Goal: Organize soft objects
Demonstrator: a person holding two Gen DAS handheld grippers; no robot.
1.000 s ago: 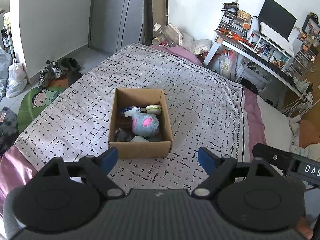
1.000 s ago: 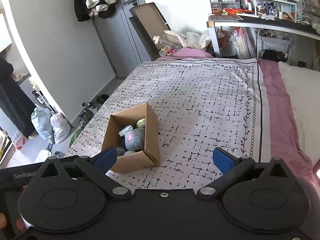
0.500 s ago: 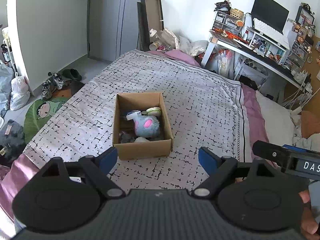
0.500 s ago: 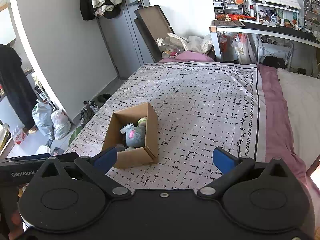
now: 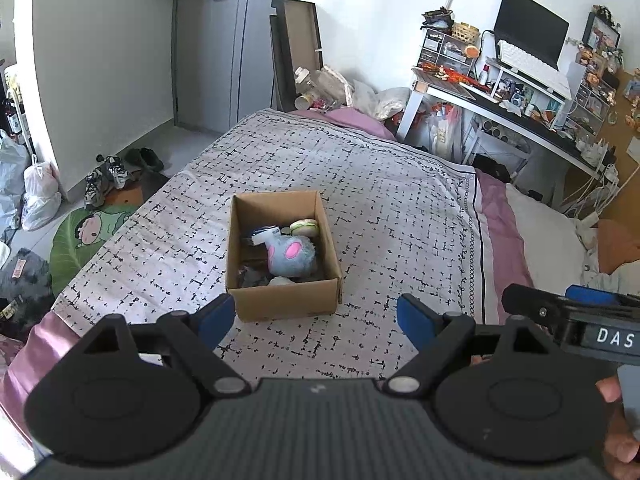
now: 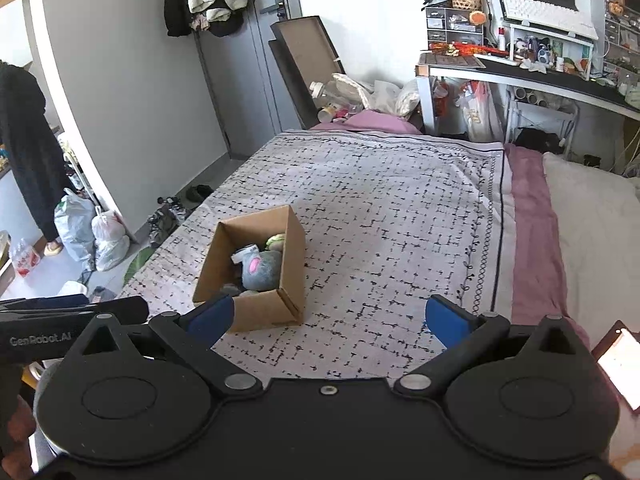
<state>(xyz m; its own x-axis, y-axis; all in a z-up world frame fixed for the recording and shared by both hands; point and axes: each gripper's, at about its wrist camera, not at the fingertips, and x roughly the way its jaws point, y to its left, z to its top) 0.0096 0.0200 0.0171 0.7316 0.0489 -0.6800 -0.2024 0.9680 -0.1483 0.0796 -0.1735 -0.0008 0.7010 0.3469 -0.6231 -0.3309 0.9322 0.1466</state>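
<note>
A brown cardboard box (image 5: 276, 202) stands open on the patterned bedspread (image 5: 384, 208). Inside lie a grey plush with a pink patch (image 5: 290, 254), a green and cream soft toy (image 5: 304, 226), a white and blue item (image 5: 264, 235) and other small soft things. The box also shows in the right wrist view (image 6: 294, 248), with the grey plush (image 6: 260, 268) in it. My left gripper (image 5: 316, 318) is open and empty, held back from the box's near side. My right gripper (image 6: 328, 316) is open and empty, to the right of the box.
A cluttered desk (image 5: 520, 116) with a monitor stands at the far right. A pillow (image 5: 548, 232) lies at the bed's right side. Shoes (image 5: 104, 178) and bags (image 5: 38, 196) lie on the floor at left. A phone (image 6: 618, 364) lies at right.
Both grippers have pulled back and risen, so the box looks smaller and more of the room shows. Both stay open and empty. The box has not moved.
</note>
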